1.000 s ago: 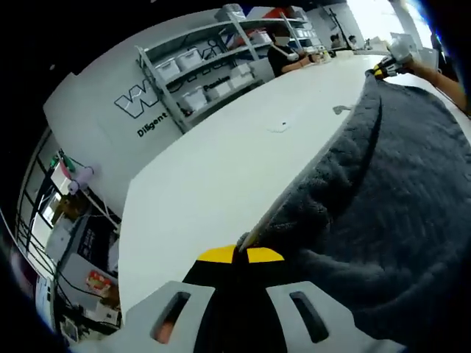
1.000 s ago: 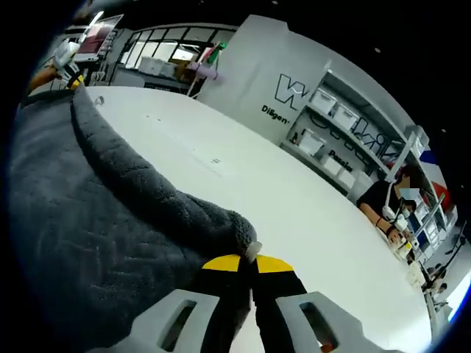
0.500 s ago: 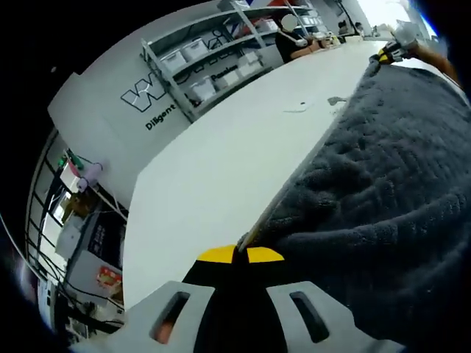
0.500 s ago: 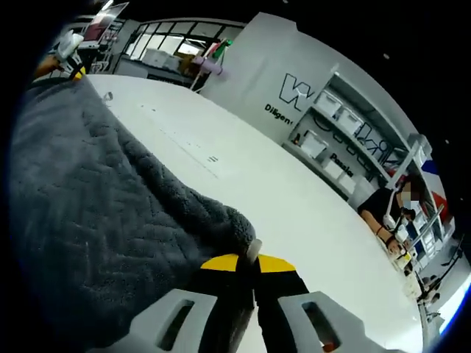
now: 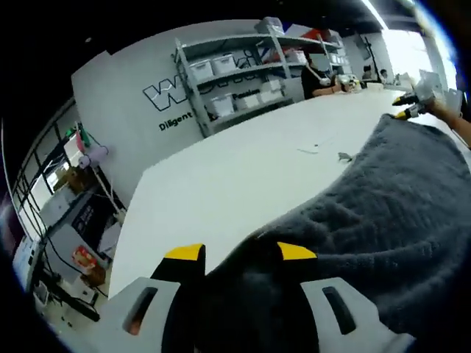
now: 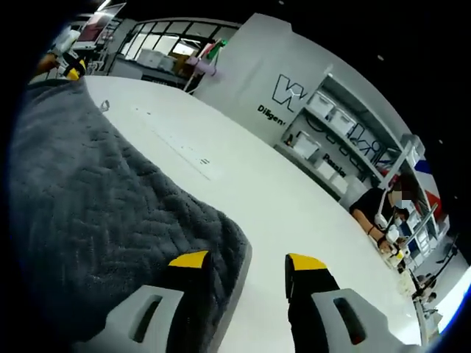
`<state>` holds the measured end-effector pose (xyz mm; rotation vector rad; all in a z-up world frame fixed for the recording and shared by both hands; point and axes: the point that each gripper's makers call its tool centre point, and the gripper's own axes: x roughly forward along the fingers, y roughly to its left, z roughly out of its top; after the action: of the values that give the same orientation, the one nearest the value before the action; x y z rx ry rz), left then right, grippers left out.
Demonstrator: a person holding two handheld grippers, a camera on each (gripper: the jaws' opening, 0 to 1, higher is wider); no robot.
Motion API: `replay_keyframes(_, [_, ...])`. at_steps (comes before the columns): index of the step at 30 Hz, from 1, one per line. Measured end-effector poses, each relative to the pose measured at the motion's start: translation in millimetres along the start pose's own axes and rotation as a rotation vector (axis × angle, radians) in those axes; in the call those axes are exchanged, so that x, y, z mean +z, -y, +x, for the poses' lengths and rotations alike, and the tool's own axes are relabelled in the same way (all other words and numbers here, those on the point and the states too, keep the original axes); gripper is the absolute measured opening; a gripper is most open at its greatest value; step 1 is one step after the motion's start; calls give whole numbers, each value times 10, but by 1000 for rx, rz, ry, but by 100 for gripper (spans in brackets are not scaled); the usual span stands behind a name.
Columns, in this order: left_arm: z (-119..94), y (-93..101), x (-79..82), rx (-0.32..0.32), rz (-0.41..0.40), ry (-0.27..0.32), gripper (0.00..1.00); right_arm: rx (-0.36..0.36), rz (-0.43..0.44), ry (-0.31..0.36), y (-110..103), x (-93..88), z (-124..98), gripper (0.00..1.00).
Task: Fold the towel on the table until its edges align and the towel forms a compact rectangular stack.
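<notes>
Grey towel (image 5: 397,213) lies spread flat on the white bench (image 5: 235,176). Left gripper (image 5: 239,254) has its jaws apart, the towel's corner between them. Right gripper (image 6: 246,261) has its jaws apart too, straddling the towel's edge. Shelving with bins (image 6: 346,140) stands behind.

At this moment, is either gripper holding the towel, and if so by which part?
Nothing is held. Both the left gripper and the right gripper stand open, with the grey towel lying on the white table by their jaws.
</notes>
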<state>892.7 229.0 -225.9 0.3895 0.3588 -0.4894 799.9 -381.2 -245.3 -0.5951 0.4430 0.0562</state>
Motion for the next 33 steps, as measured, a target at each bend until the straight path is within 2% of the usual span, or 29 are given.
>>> replay_keyframes(2, [-94,-35,102,10,-28,45,47,4,-6,-2,-6,0,-35,53])
replay_keyframes(5, [-233,-50,186,8,-57,67,69,24,-9,-5,-22,5,-131,65])
replay_keyframes(6, [-291,-40,211,7,-71,72,79,33,-5,-3,-31,9,-162,67])
replay_keyframes(9, [-423,0,217,-4,-91,64,93,59,24,6,-52,28,-273,73])
replay_keyframes(11, [-530,46,186,-4,-107,52,100,71,46,-4,-65,12,-368,80])
replay_keyframes(17, [-872,217,97,-37,-153,53,99,131,140,-28,-191,-73,-727,98])
replay_keyframes(24, [-1456,470,-71,-71,-184,63,99,159,178,-1,-244,-144,-1243,99])
replay_keyframes(28, [-1794,576,-255,-77,-194,57,98,195,187,29,-305,-187,-1538,99])
replay_keyframes(31, [-2016,638,-495,-67,-201,19,97,242,185,31,-425,-250,-1687,99])
replay_keyframes(33, [-2156,681,-714,-62,-224,-9,97,264,176,24,-497,-305,-1762,99])
